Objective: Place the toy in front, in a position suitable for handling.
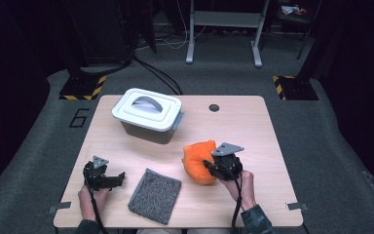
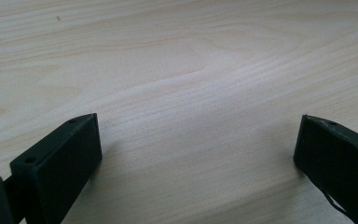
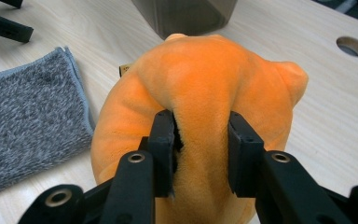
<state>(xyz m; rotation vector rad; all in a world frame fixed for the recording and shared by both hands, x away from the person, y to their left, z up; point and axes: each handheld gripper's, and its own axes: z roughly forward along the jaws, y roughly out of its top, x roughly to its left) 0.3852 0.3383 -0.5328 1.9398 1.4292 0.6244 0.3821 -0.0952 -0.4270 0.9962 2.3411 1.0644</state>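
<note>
right tongs: My right gripper (image 3: 200,140) was clamped on a fold of the orange plush toy (image 3: 205,88); the pads dented the fabric from both sides.
left tongs: My left gripper (image 2: 198,154) stood wide with nothing between its jaws, just bare table (image 2: 182,60) under it. In the high view it sat at the table's near-left edge (image 1: 119,179), well apart from the toy.
toy location: The plush (image 1: 199,161) lay on the table right of centre, between the grey cloth (image 1: 155,195) and my right hand (image 1: 242,187), in front of the lidded box (image 1: 148,114).
step in hand: I judged this to be the pickup of the plush, grip just made.
doing it well: I'd pinched only a ridge of fabric, so a slow straight lift seemed best, with the clamp kept firm. The soft body would likely sag and swing; a jerk could pull the fold out of the pads.
risk: Box lid looked shut. If the toy was headed in there, the free left gripper would have to deal with the lid first.
right gripper view: It showed pad contact and how deep the fold sat, plus the cloth's edge just beside the toy.
high view: It gave the layout, both hands and the box handle, but the pinch itself was hidden behind the gripper body.
</note>
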